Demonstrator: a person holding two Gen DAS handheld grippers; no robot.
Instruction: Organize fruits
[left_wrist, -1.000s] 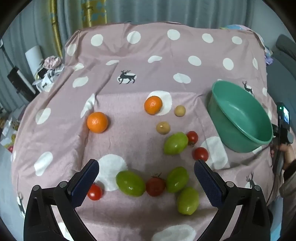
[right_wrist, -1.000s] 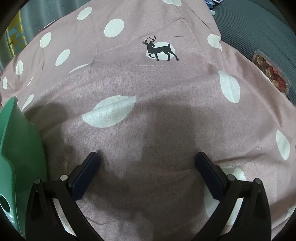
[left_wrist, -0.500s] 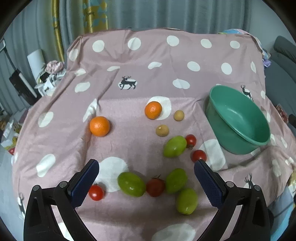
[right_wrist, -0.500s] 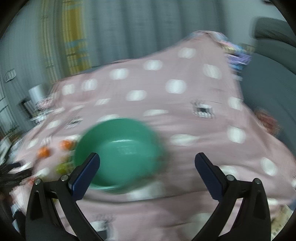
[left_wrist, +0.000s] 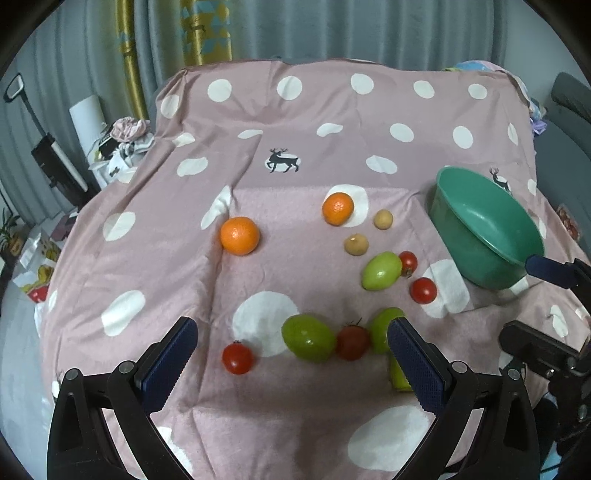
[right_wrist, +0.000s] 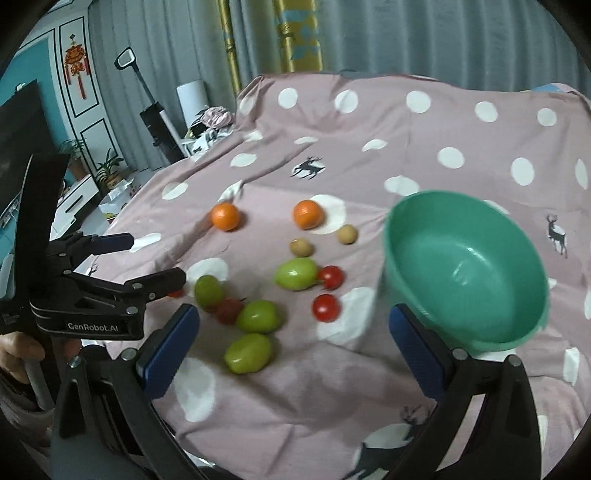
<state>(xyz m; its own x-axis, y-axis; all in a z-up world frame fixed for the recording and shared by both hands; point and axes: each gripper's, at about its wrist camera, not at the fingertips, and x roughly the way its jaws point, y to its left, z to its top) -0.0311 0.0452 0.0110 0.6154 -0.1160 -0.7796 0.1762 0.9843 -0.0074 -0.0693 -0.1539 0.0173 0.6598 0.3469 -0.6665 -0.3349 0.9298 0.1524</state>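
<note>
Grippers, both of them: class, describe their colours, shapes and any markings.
Both the left gripper and the right gripper have black frames with silver bolts and two fingers faced with textured blue pads. The left gripper's body carries white "GenRobot.AI" lettering.

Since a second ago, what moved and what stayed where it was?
The right gripper swung round: it faced bare cloth, now it faces the green bowl and the fruits, fingers open and empty. The left gripper drew back a little, also open. Nothing was picked up. The oranges, tomatoes and green fruits lie where they were.
</note>
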